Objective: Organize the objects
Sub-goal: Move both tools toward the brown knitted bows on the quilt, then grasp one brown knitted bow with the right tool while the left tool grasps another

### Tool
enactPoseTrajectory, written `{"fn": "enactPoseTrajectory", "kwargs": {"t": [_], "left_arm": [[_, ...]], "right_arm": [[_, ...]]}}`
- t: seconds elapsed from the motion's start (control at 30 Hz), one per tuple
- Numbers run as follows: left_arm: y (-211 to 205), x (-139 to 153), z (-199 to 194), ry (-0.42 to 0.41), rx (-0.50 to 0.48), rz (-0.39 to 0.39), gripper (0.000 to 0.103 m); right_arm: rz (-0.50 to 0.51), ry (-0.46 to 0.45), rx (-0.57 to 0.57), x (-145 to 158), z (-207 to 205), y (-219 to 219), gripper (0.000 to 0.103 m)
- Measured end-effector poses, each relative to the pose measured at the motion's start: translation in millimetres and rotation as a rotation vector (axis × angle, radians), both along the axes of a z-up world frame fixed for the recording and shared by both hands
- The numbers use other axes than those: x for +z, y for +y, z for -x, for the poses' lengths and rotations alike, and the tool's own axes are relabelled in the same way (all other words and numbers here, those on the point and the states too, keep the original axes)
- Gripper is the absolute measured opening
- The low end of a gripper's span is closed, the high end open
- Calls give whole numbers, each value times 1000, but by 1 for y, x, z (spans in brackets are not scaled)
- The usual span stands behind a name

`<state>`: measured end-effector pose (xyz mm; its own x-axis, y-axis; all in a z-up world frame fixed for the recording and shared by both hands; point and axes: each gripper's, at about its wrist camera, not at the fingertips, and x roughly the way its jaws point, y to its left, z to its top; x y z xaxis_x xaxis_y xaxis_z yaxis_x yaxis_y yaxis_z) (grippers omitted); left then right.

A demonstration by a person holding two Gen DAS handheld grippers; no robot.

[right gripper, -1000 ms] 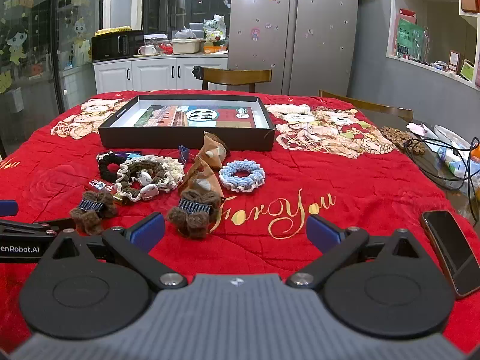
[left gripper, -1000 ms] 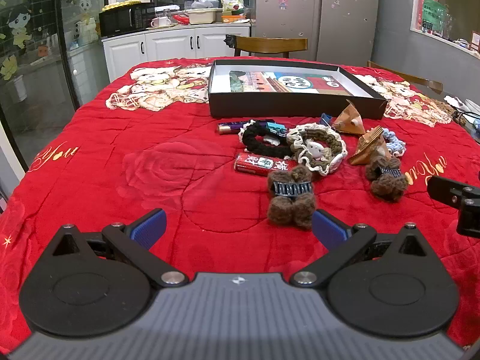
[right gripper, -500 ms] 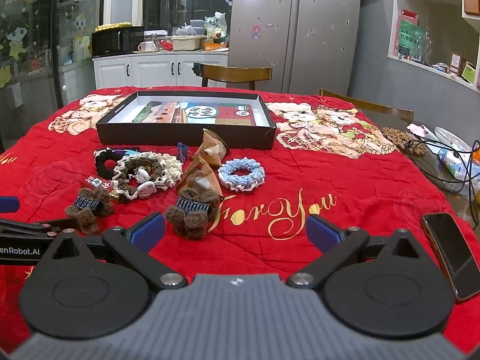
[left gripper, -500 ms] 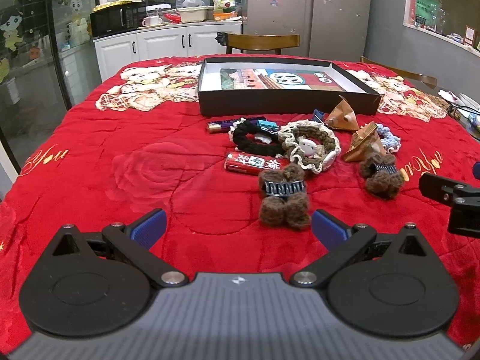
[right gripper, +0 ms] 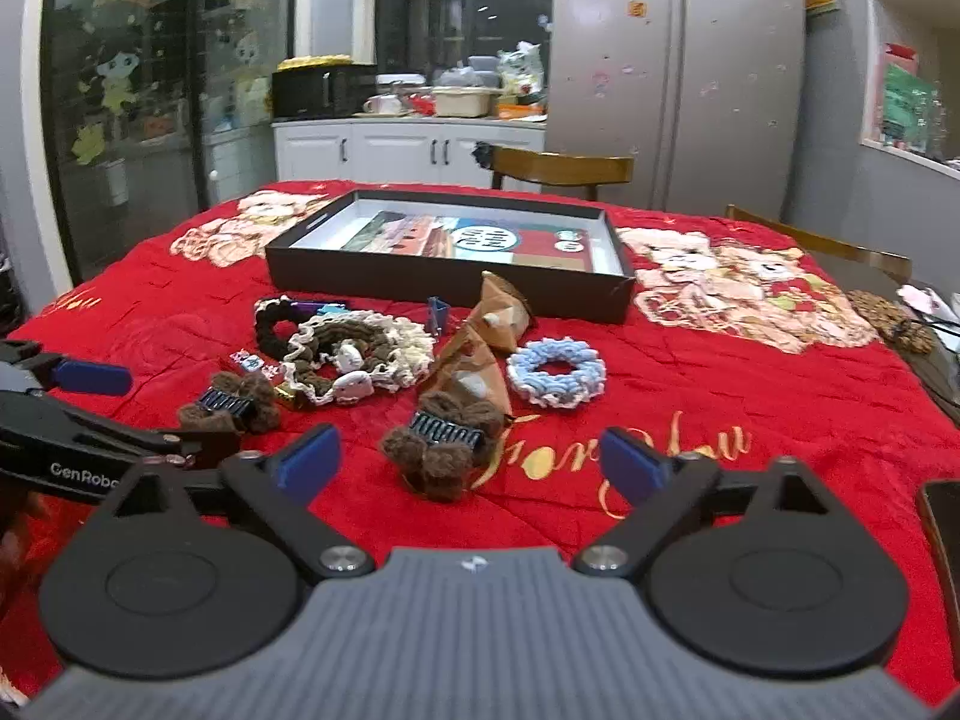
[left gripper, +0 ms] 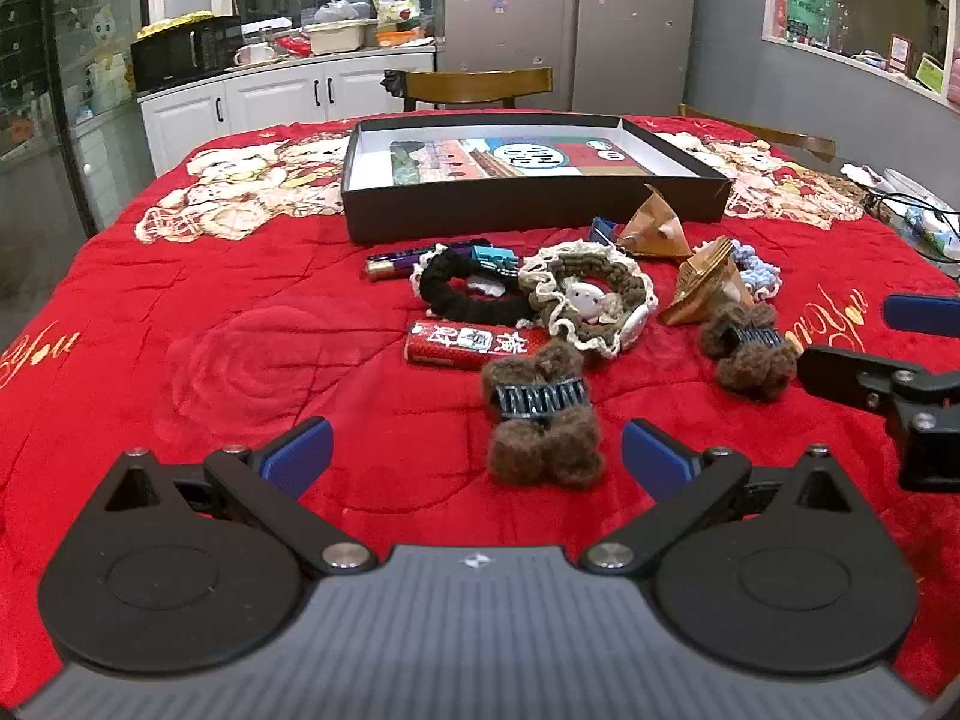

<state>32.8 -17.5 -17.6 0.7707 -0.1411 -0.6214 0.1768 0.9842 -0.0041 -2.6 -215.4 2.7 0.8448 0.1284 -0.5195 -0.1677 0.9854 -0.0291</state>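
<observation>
- Left gripper is hovering low over the red blanket, blue pads spread wide, gripping nothing; a brown fuzzy hair clip is lying on the cloth ahead, between the two fingers but clear of both pads.
- Right gripper is standing wide with jaws closing; a second brown fuzzy clip is sitting between the fingers, untouched by either pad.
- Black tray is sitting farther back on the blanket, only a printed card inside it.
- Loose items are clustering in front of the tray: black scrunchie, cream-frilled scrunchie, light blue scrunchie, red tube, purple battery, two brown paper wedges.
- Dark phone is lying at the right table edge.
</observation>
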Motion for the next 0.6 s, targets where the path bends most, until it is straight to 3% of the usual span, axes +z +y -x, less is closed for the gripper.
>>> {"fn": "enactPoseTrajectory", "kwargs": {"t": [0.2, 0.6], "left_arm": [[-3, -3, -10, 18, -32, 42, 97], [-3, -9, -31, 39, -17, 70, 63]], "right_arm": [[-28, 46, 14, -9, -19, -1, 82], [-9, 118, 2, -30, -45, 11, 71]]}}
